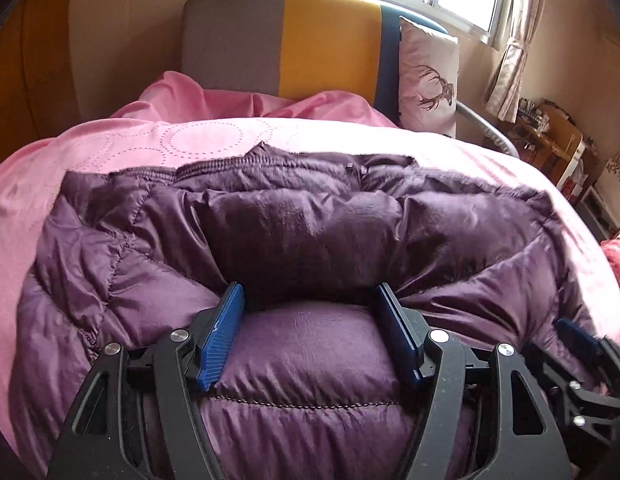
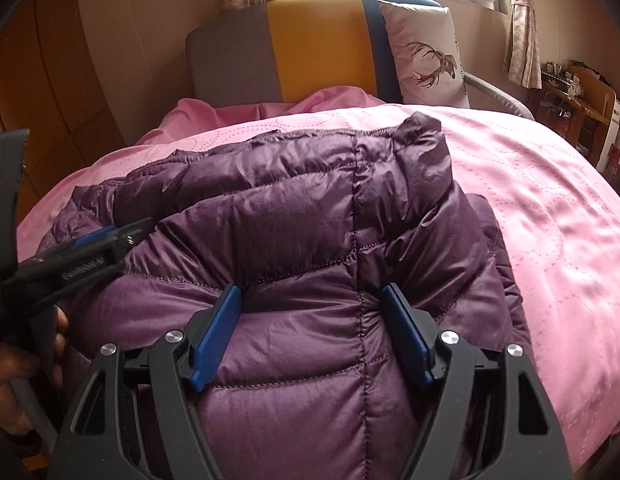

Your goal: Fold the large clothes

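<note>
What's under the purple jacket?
The purple jacket lies on a pink bedspread, which shows all around it. Whatever is beneath the jacket's middle is covered. Both grippers press into its near edge, jaws apart.

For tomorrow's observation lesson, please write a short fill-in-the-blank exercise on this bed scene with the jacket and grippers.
1. The puffy jacket is coloured ____.
2. It lies on a ____ bedspread.
3. The pillow by the headboard shows a ____.
4. The left gripper and right gripper both press into the jacket with jaws ____.

Missing words: purple; pink; deer; open
</note>
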Available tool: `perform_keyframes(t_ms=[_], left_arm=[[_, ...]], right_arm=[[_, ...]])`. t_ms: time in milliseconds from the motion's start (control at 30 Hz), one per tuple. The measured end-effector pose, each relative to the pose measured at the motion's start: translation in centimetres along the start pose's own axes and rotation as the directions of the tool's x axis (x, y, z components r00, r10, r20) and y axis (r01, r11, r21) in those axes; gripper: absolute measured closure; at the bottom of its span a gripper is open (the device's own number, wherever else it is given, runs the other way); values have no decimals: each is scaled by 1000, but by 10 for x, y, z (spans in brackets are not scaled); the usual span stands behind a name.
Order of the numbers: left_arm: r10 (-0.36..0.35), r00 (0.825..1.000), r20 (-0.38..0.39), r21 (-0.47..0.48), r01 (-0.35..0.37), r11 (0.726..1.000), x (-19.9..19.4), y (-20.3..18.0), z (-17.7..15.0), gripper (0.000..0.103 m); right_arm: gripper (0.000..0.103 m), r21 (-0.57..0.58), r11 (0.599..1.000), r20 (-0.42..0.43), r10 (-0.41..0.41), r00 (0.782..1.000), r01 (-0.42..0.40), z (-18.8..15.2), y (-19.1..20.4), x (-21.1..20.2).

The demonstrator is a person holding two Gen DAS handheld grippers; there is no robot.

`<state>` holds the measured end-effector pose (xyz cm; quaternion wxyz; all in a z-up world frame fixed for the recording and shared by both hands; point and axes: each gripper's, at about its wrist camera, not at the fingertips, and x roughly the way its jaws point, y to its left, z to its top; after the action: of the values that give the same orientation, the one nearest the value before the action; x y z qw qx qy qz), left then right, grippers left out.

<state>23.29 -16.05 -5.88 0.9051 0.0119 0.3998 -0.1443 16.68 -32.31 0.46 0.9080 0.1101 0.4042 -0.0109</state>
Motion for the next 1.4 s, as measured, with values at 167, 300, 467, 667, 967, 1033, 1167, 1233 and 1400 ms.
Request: perform_keyframes(t_ms=[167, 300, 467, 667, 967, 1033, 1167, 1233, 1400], left_arm=[[32, 999, 1, 5, -32, 999, 12, 0, -8, 37], [16, 1000, -6, -8, -16, 1000, 4, 1, -3, 37], [2, 1000, 28, -14, -1, 1000, -23, 2, -1, 36], [4, 998, 70, -8, -3, 1000, -49, 3, -4, 36], [-7, 997, 83, -19, 8, 1000, -69, 4, -12, 36], [-3, 997, 74, -15, 4, 1000, -68, 4, -15, 36], [2, 998, 57, -3, -2, 1000, -64, 4, -23, 36], [4, 999, 48, 2, -4, 1000, -61, 4, -26, 36], [-11, 1000, 21, -11, 11, 1000, -49, 7, -32, 36]], right_arm=[[30, 1, 1000, -3, 5, 1000, -5, -4, 0, 6], [26, 4, 1000, -13, 12, 1000, -12, 0, -2, -2], [14, 47, 998, 18, 39, 999, -40, 3, -16, -26], [8, 175, 984, 59, 26, 998, -36, -2, -53, -51], [4, 427, 900, 20, 87, 996, -87, -25, -117, -51], [4, 469, 874, 11, 135, 991, -124, -32, -126, -46], [4, 497, 842, 30, 226, 974, -211, -38, -129, -44], [4, 503, 819, 36, 298, 954, -275, -39, -126, -43], [6, 488, 815, 16, 350, 937, -313, -41, -114, -40]])
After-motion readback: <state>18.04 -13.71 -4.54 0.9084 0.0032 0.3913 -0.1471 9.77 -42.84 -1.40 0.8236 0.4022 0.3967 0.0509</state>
